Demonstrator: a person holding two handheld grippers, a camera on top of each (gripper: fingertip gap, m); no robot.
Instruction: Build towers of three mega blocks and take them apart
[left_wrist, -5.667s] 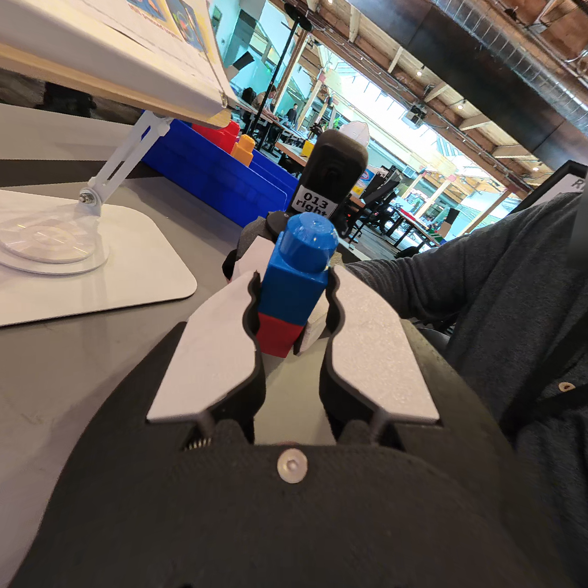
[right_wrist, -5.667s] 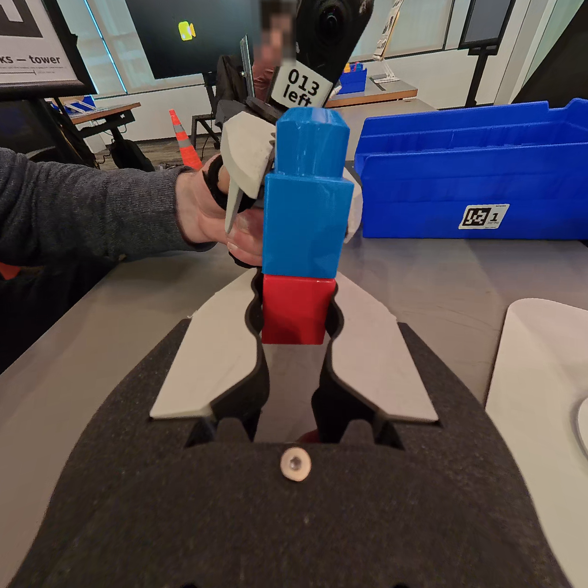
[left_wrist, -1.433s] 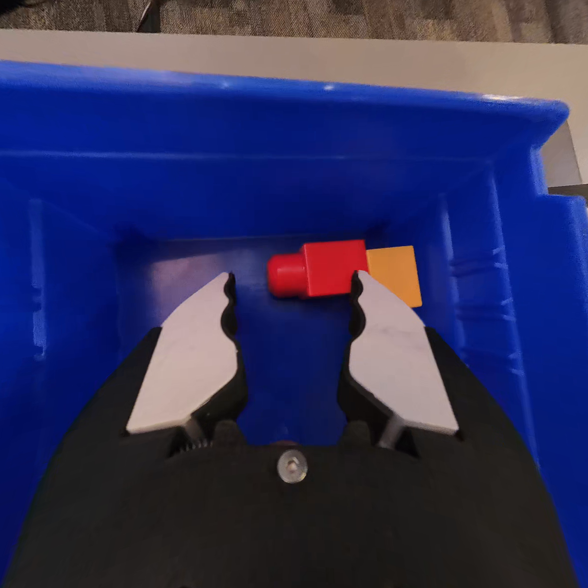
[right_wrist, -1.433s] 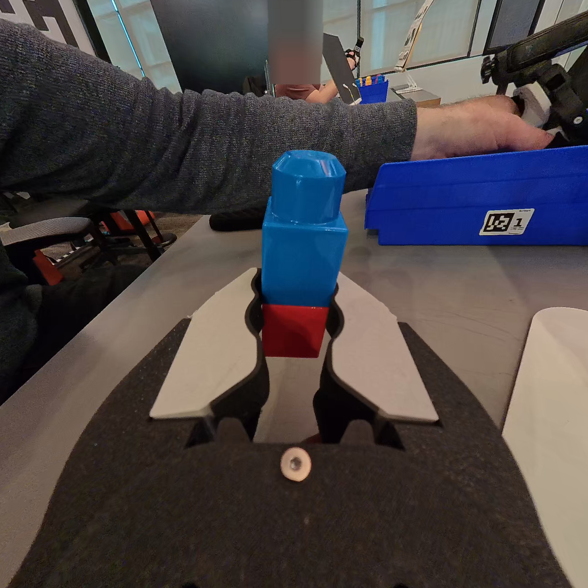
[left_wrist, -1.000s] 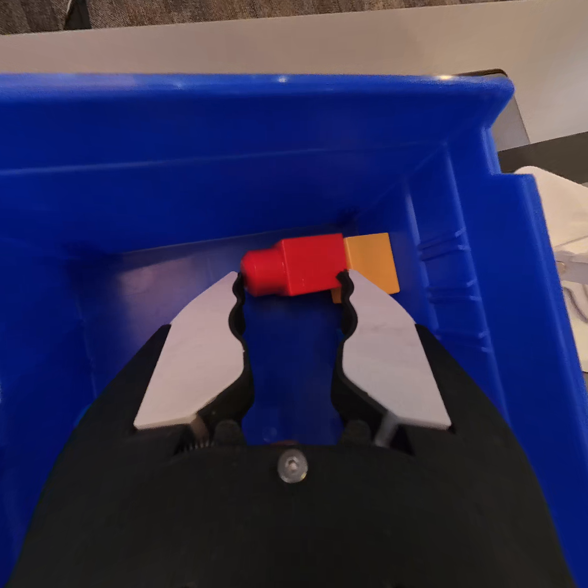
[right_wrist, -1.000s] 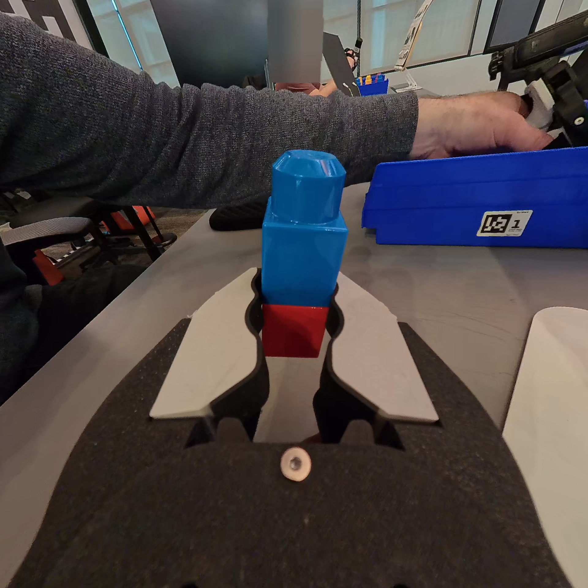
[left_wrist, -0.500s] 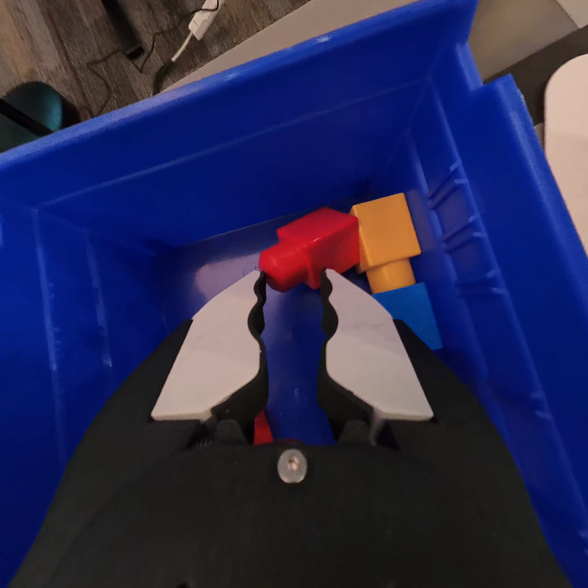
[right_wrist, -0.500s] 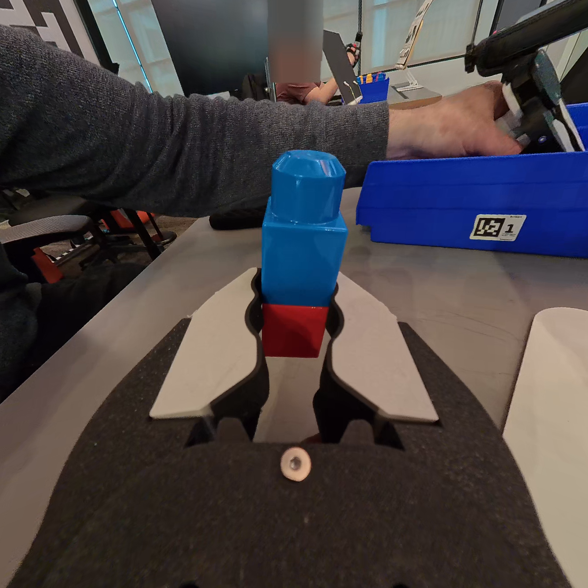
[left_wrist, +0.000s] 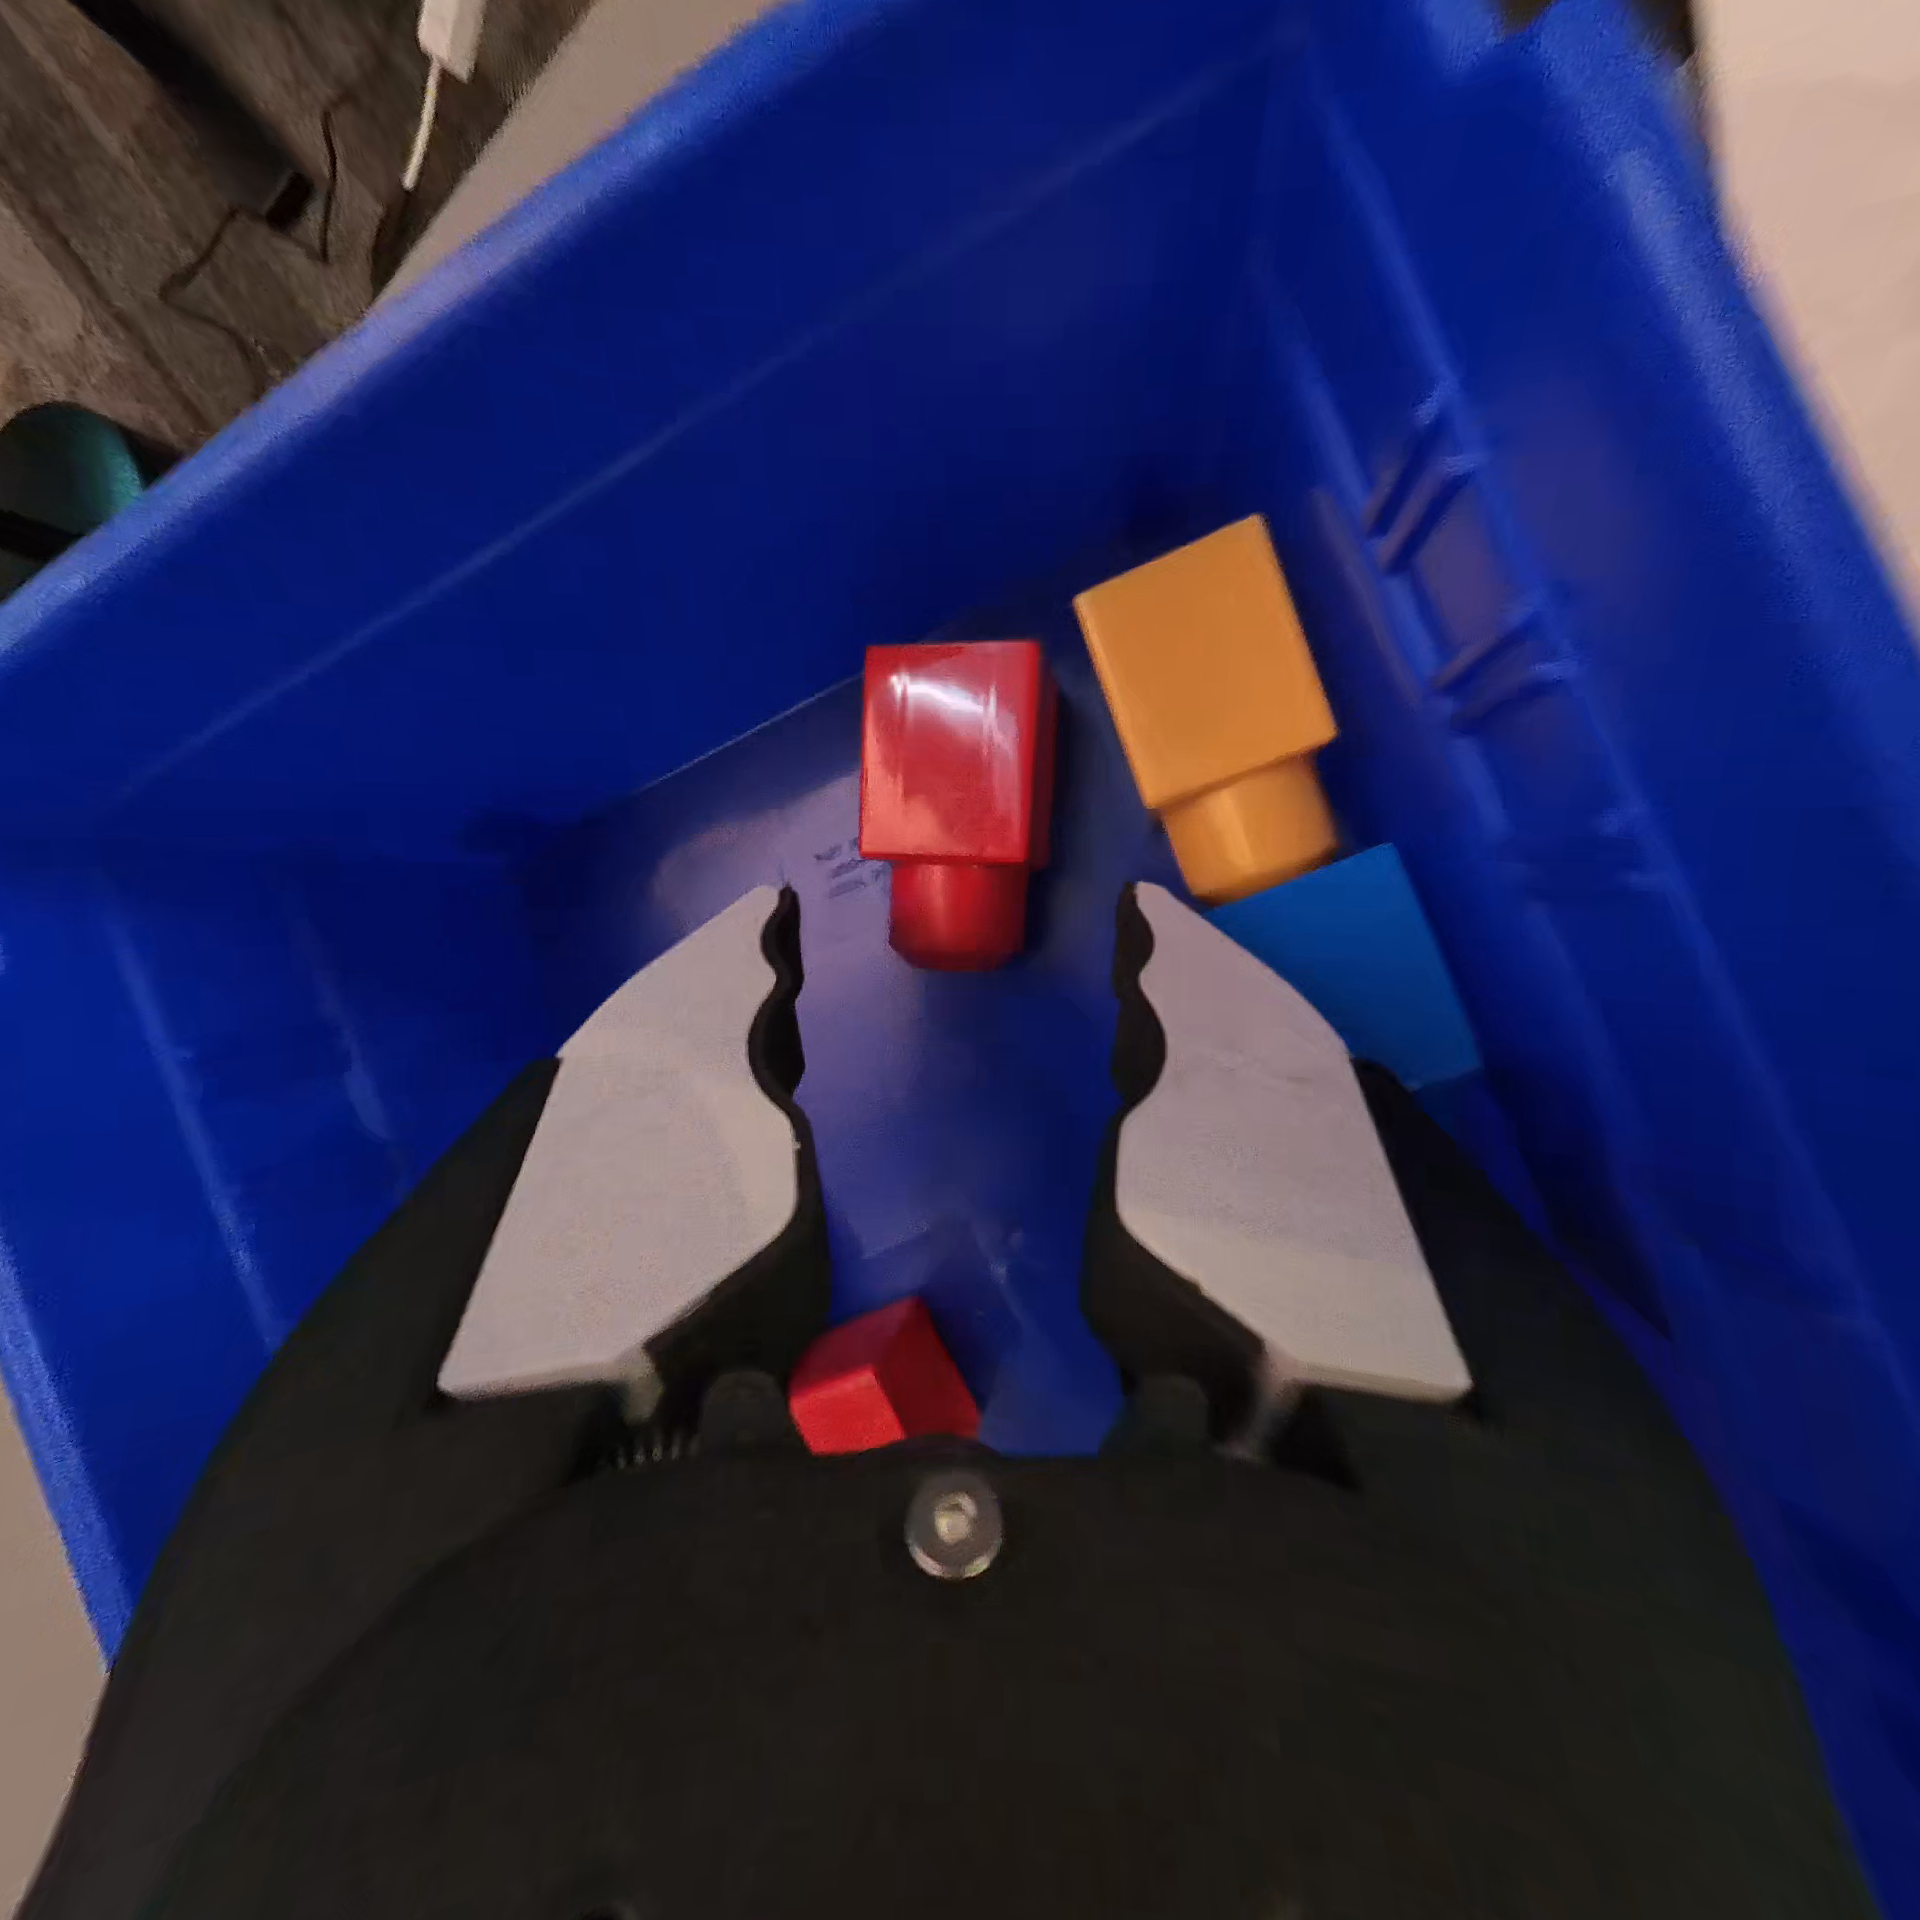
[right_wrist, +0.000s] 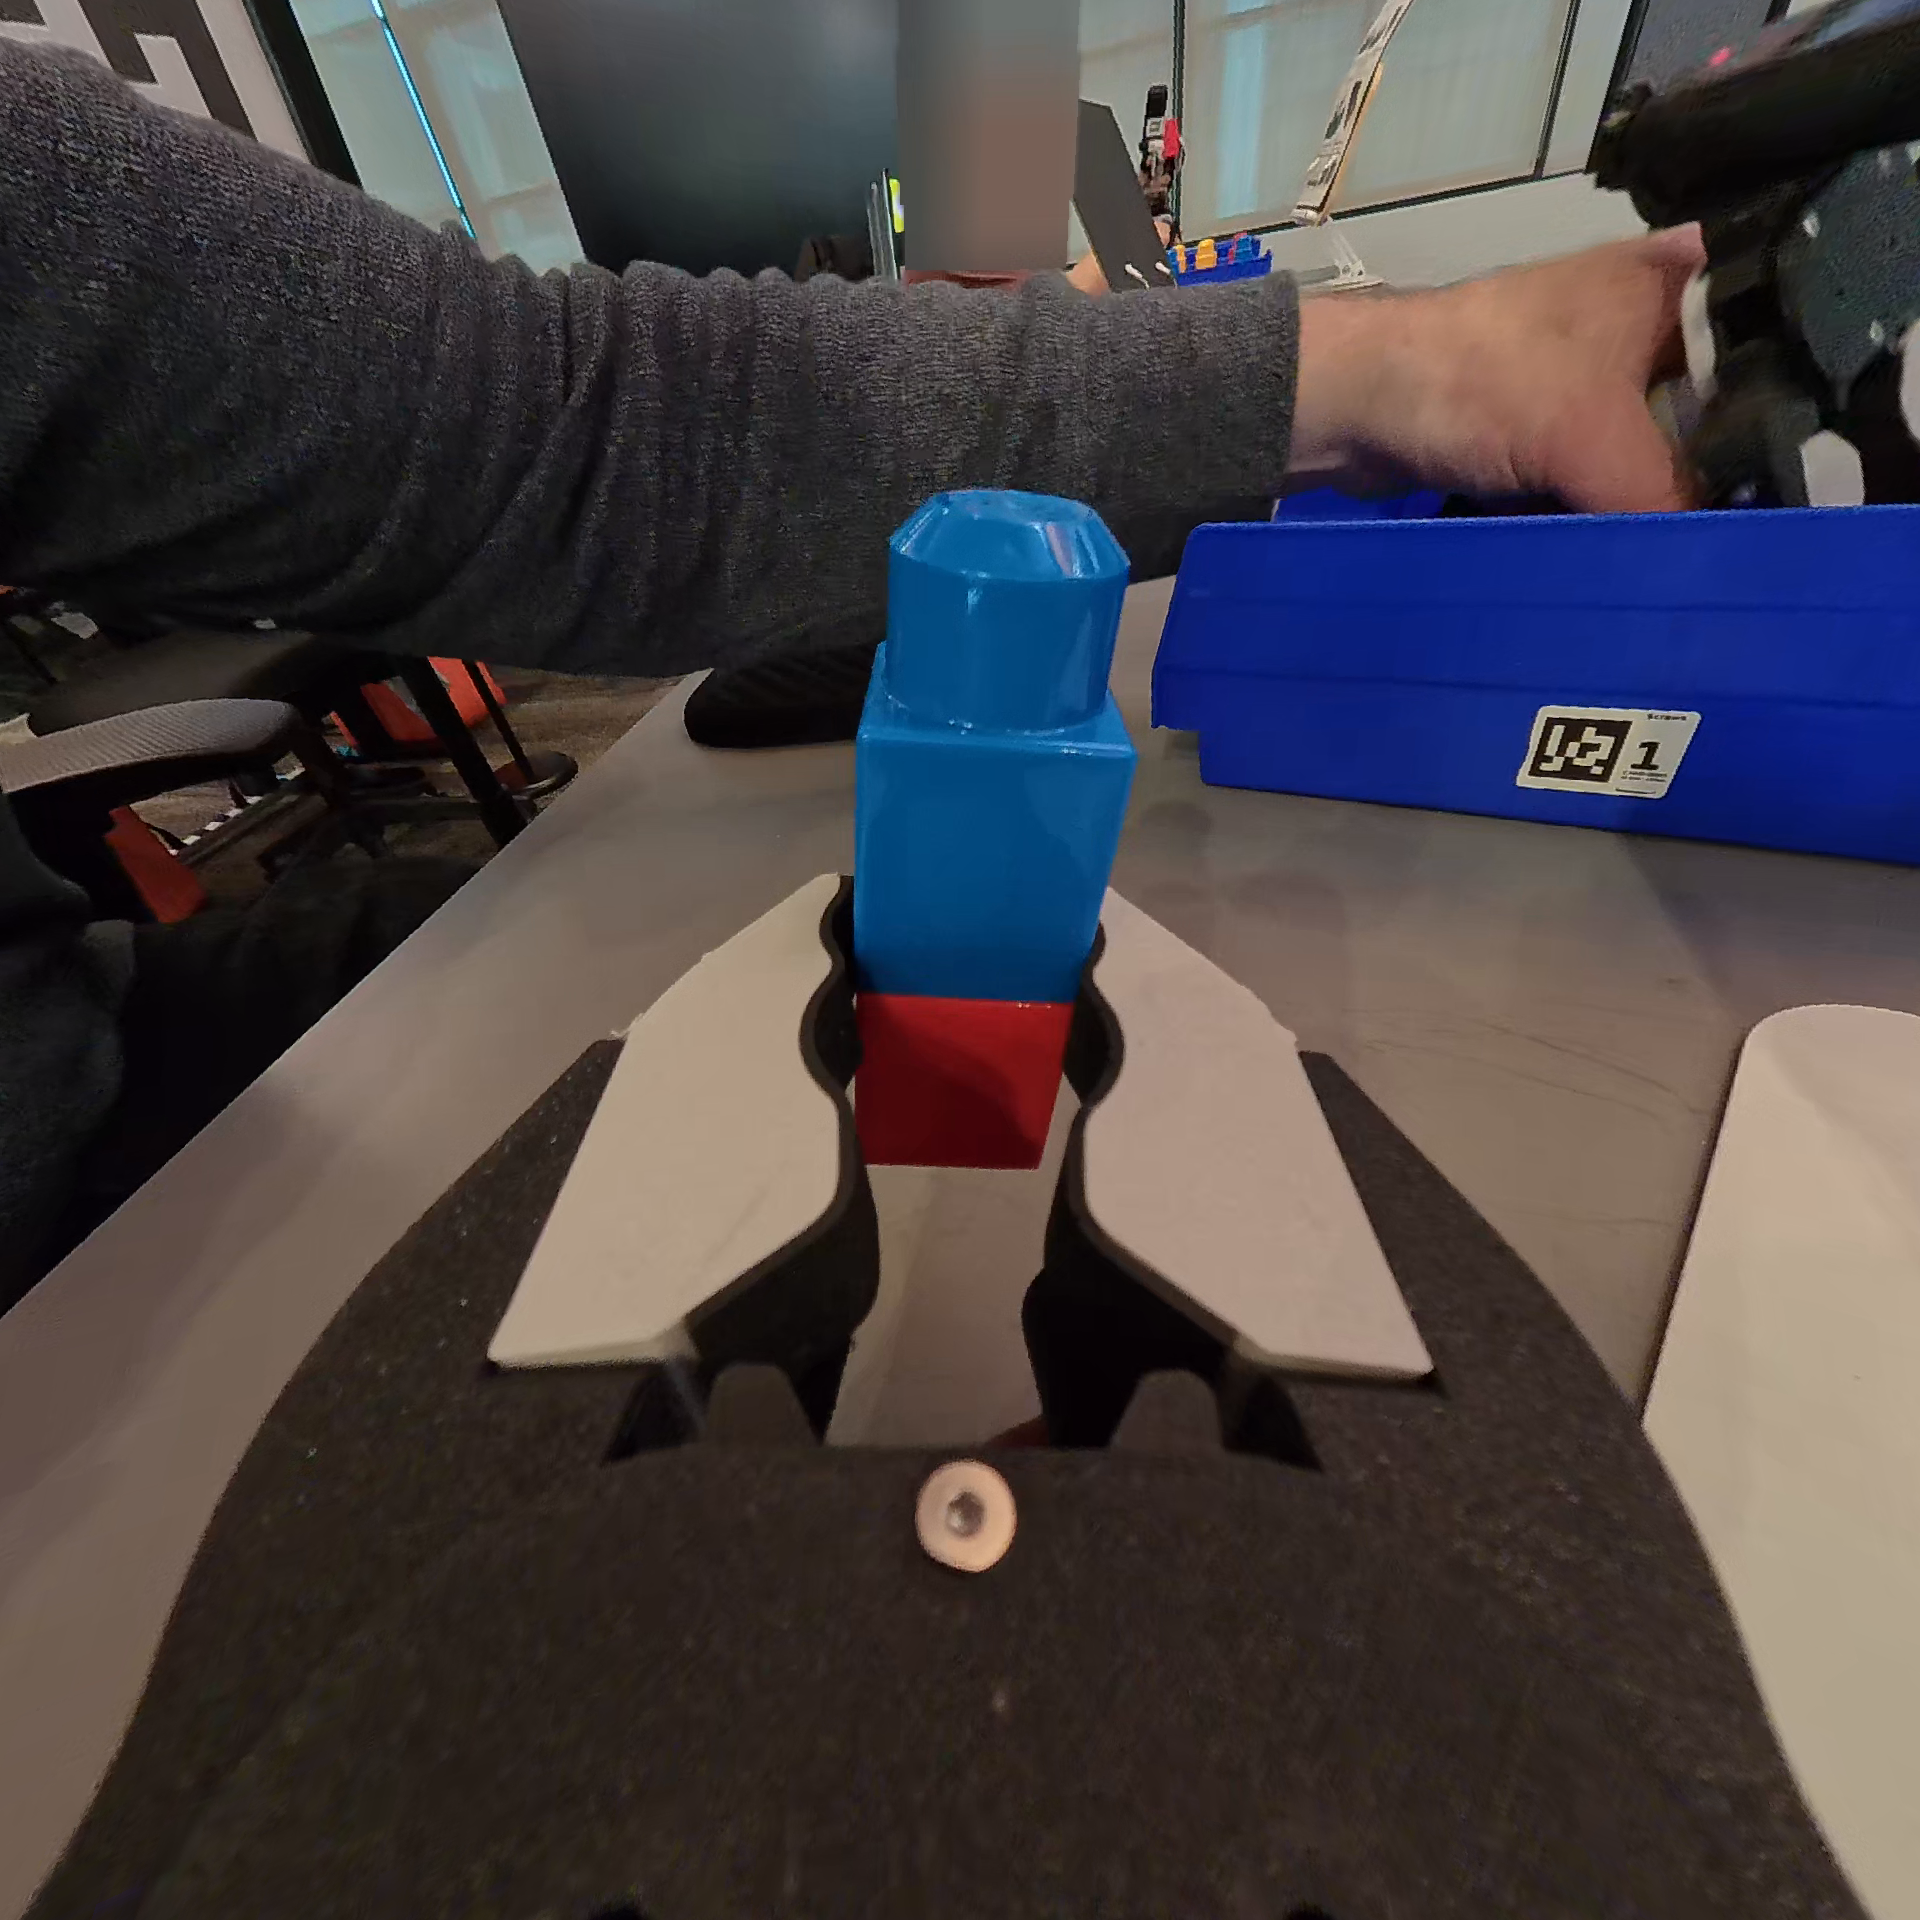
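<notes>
In the left wrist view my left gripper (left_wrist: 956, 914) is open inside a blue bin (left_wrist: 727, 468). A red block (left_wrist: 951, 800) lies on the bin floor just past the fingertips, its stud pointing at me, not gripped. An orange block (left_wrist: 1205, 707) and a blue block (left_wrist: 1351, 966) lie at its right by the bin wall. Another red block (left_wrist: 883, 1371) lies near the gripper's base. In the right wrist view my right gripper (right_wrist: 971, 935) is shut on an upright stack on the table: a blue block (right_wrist: 987, 790) on a red block (right_wrist: 956, 1081).
In the right wrist view the blue bin (right_wrist: 1558, 675) stands at the back right with a tag on its front. A grey-sleeved arm (right_wrist: 623, 447) reaches across to the left gripper (right_wrist: 1787, 343) over the bin. A white object (right_wrist: 1818, 1403) lies at the right. A chair (right_wrist: 156, 738) stands off the table's left edge. My right fingertips sit around 35 cm from my left ones.
My left gripper has opened wider and tilted. The red block in the bin has turned from lying sideways to stud toward me. The right gripper and its stack have not moved.
</notes>
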